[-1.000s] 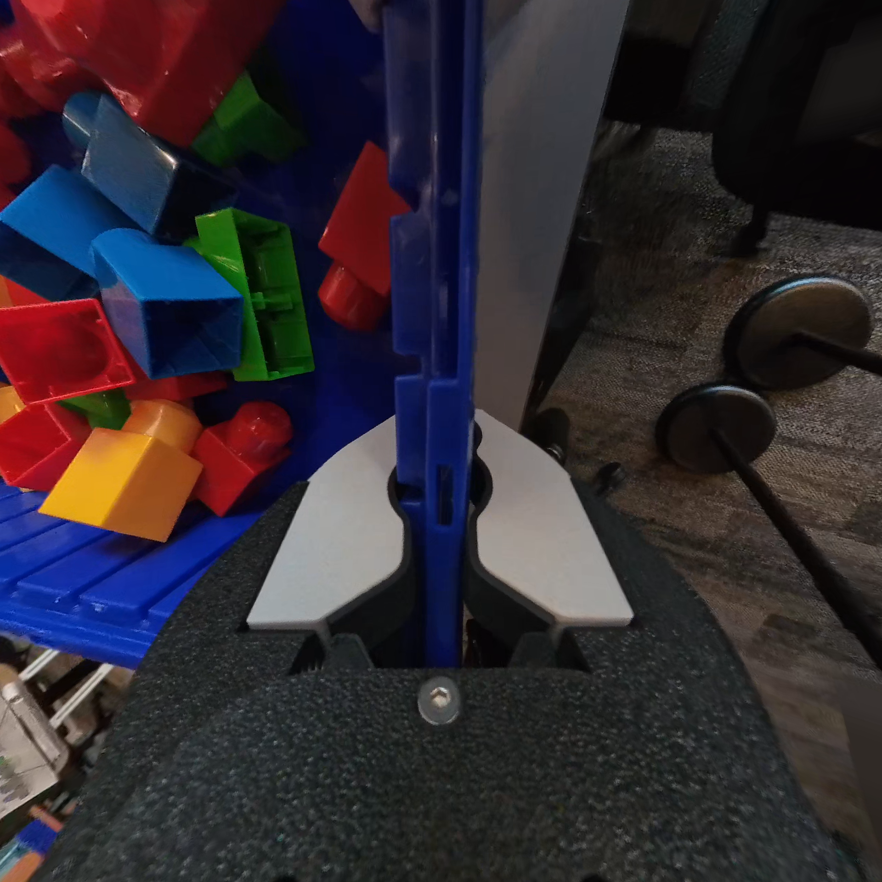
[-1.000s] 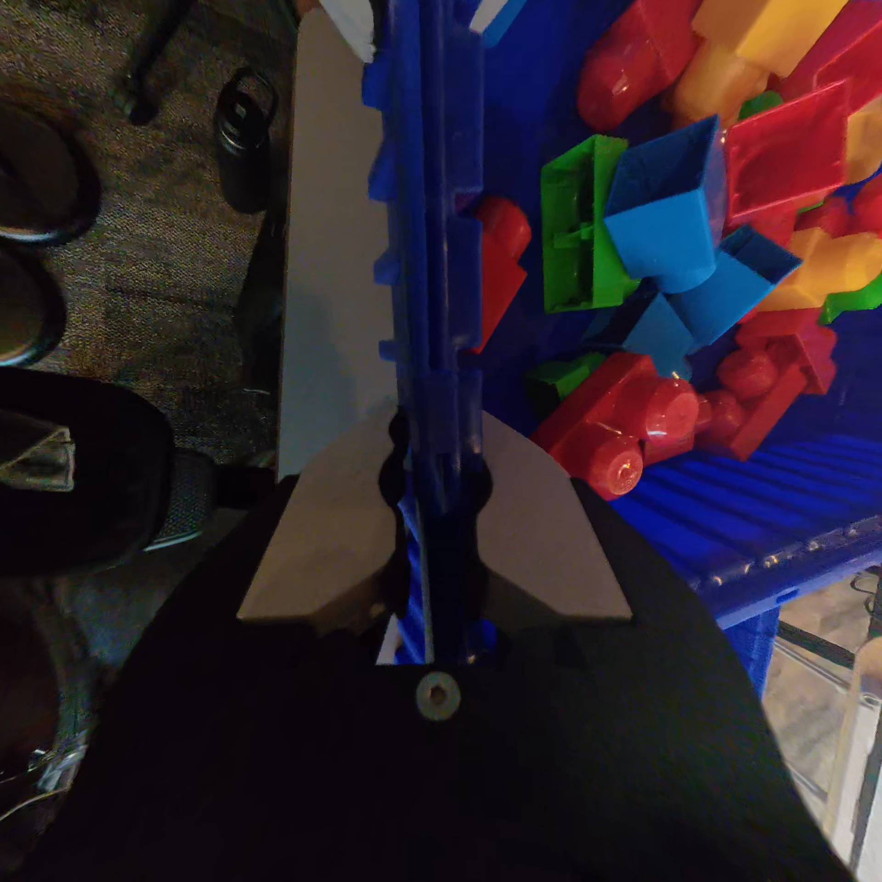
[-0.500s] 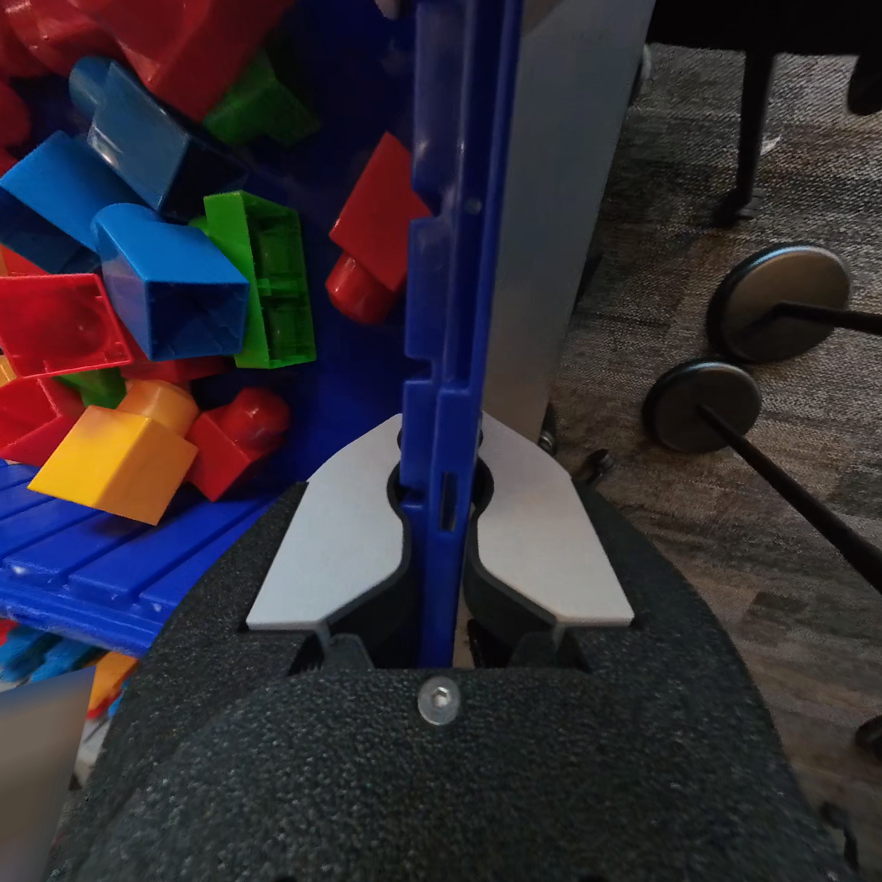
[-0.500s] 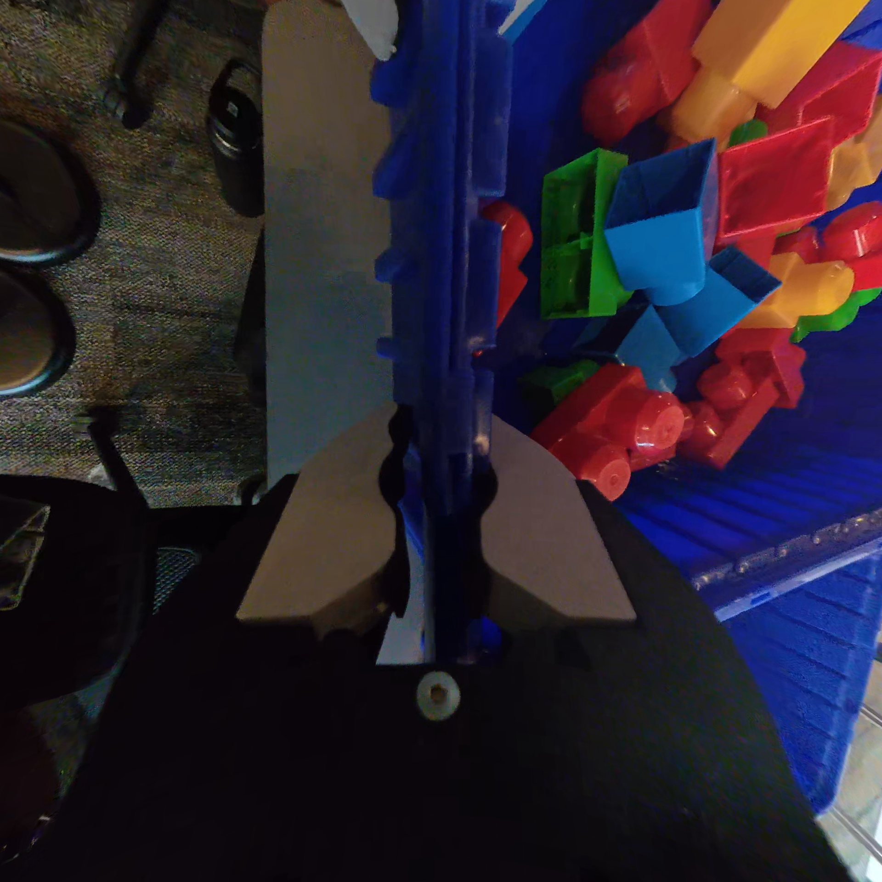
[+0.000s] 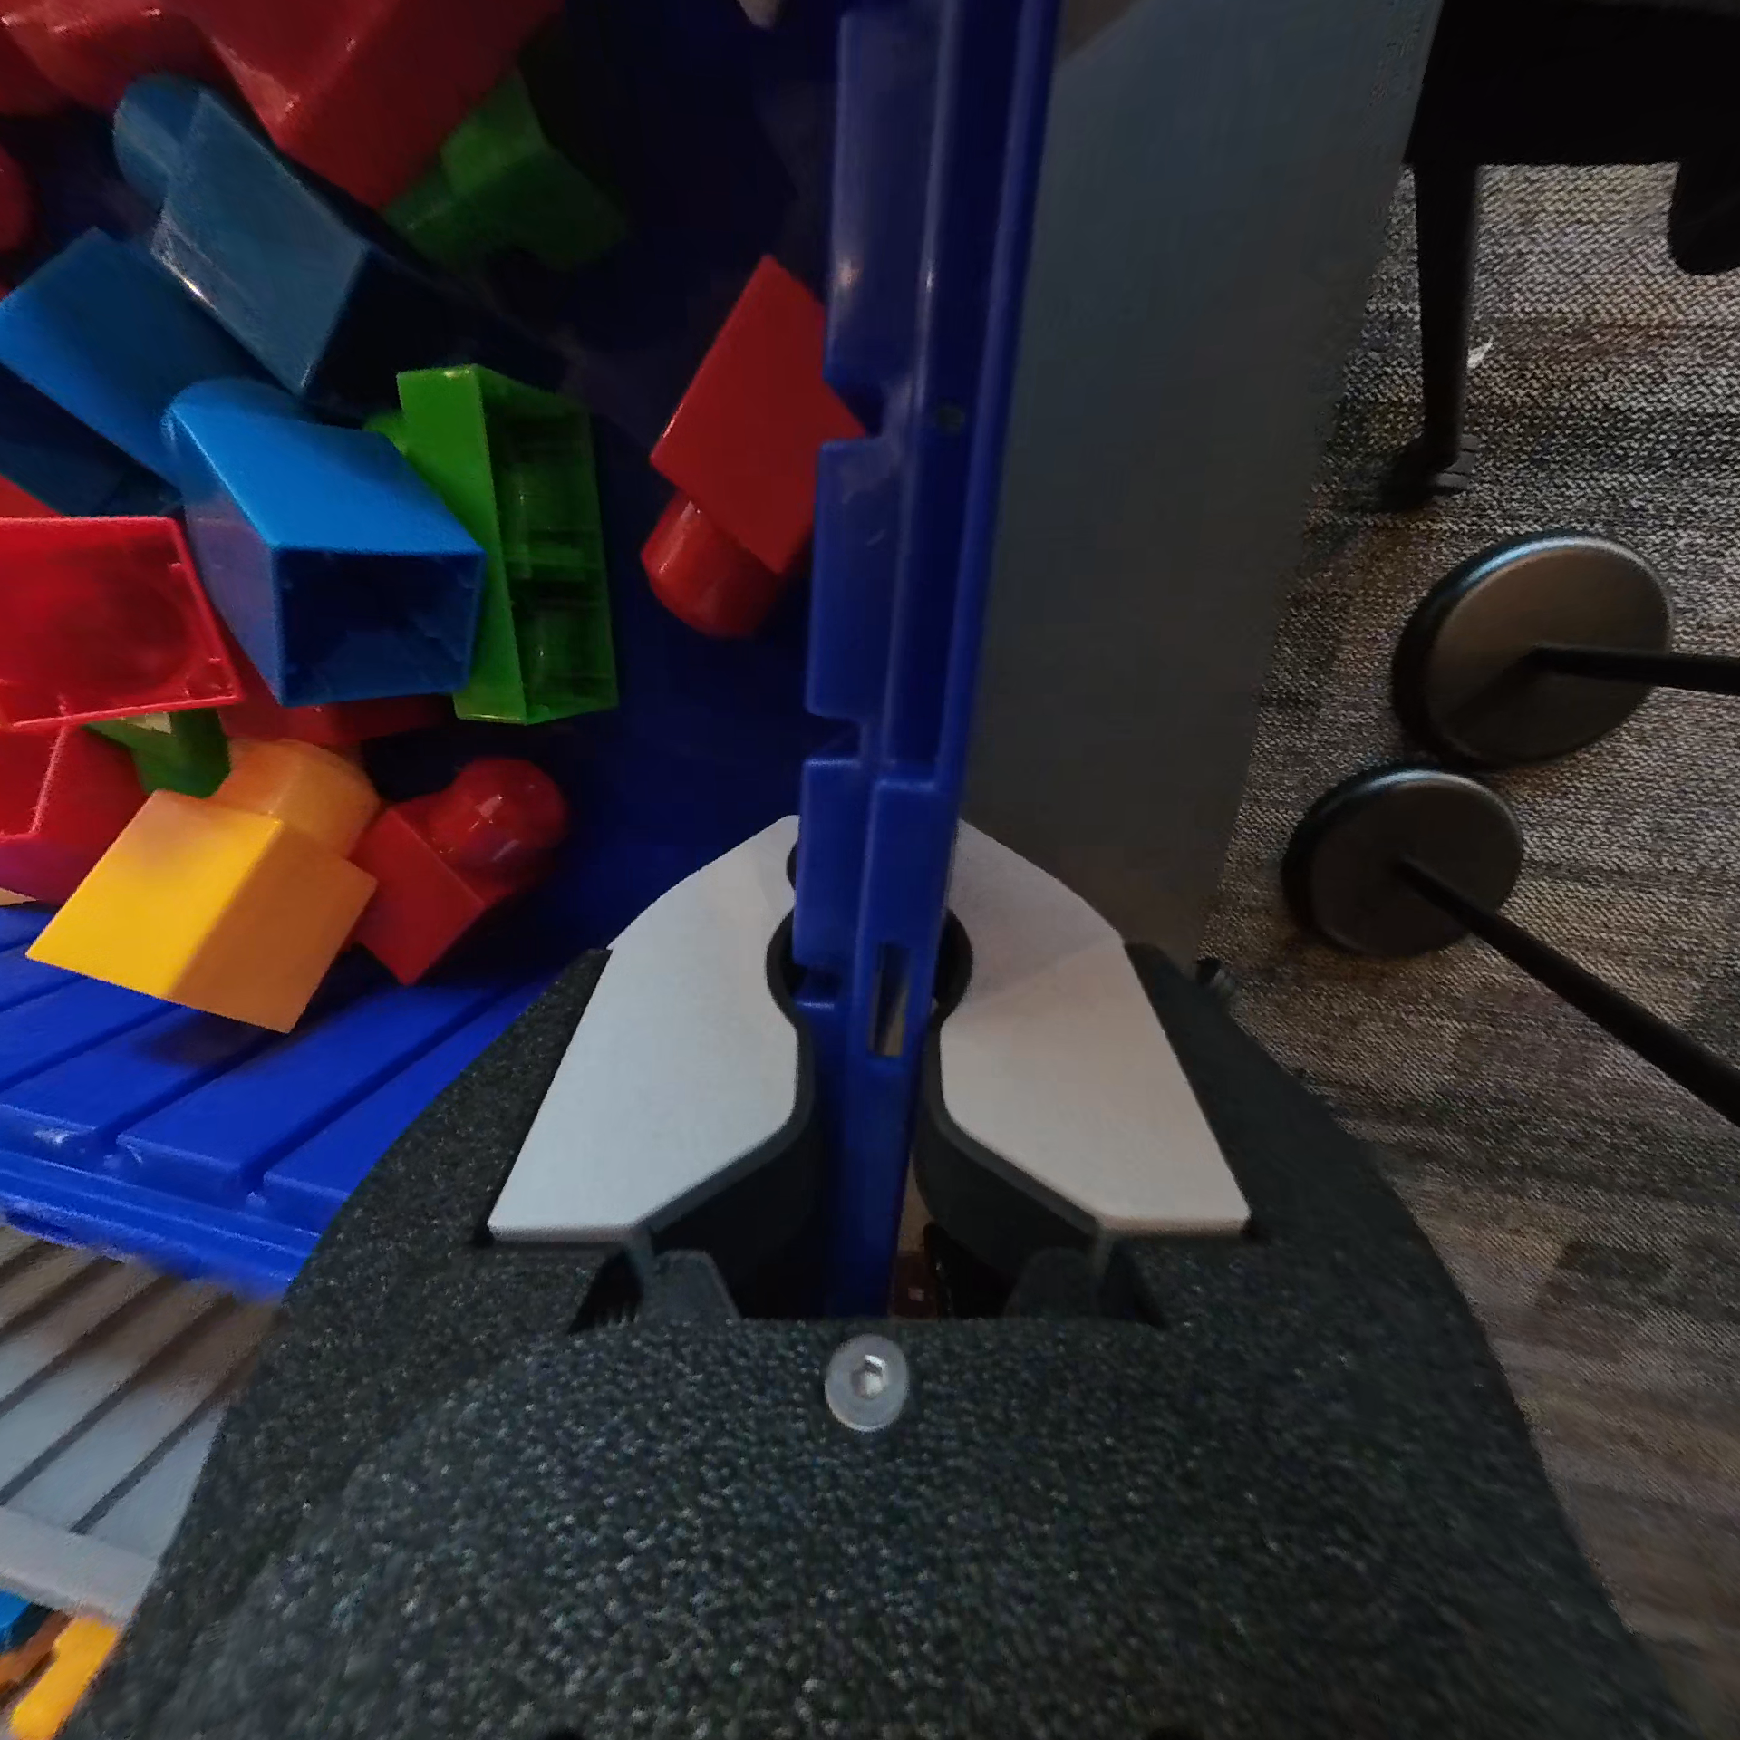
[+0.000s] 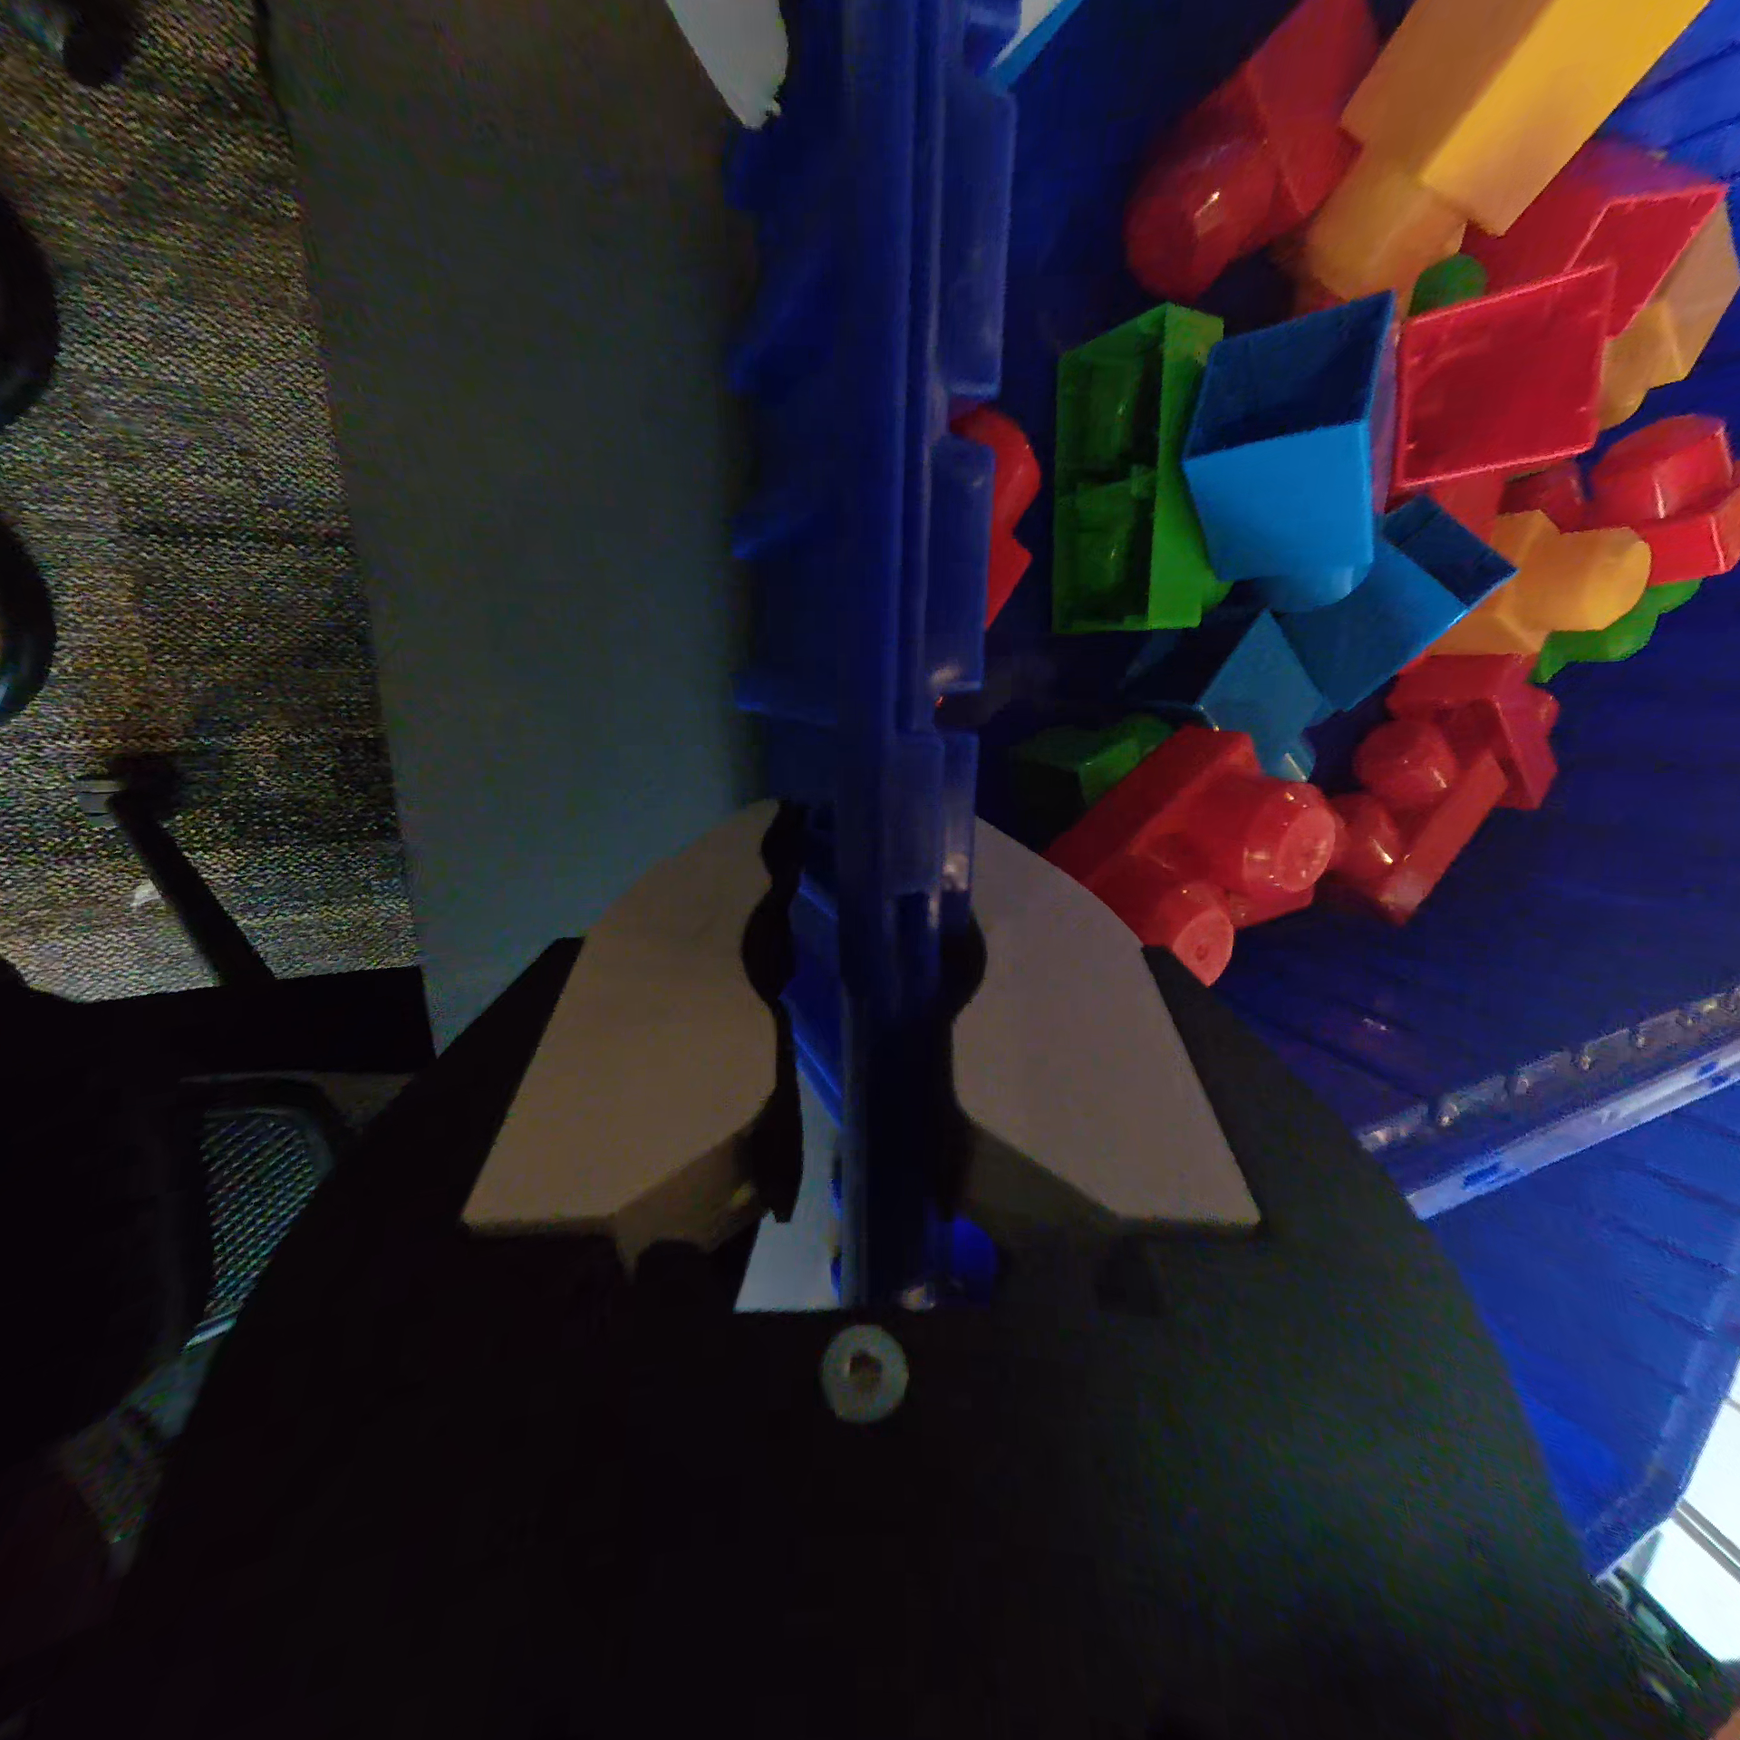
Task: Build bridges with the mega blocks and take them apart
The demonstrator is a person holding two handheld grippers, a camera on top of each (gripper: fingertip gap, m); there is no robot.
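A blue plastic bin holds a loose heap of mega blocks. In the left wrist view I see its wall edge-on, with a blue block, a green block, a red block and a yellow block to its left. My left gripper is shut on this wall. In the right wrist view my right gripper is shut on the bin wall. Green, blue, red and yellow blocks lie to its right.
A grey panel stands just outside the bin wall; it also shows in the right wrist view. Two round black stand bases rest on grey carpet. A black chair is at the lower left. Another blue ribbed surface lies below the bin. Tip to tip, the grippers are about 12 cm apart.
Both grippers keep their grip on the bin wall. The surroundings have slid past: a grey slatted surface now shows under the bin on the left, and more blue surface on the right.
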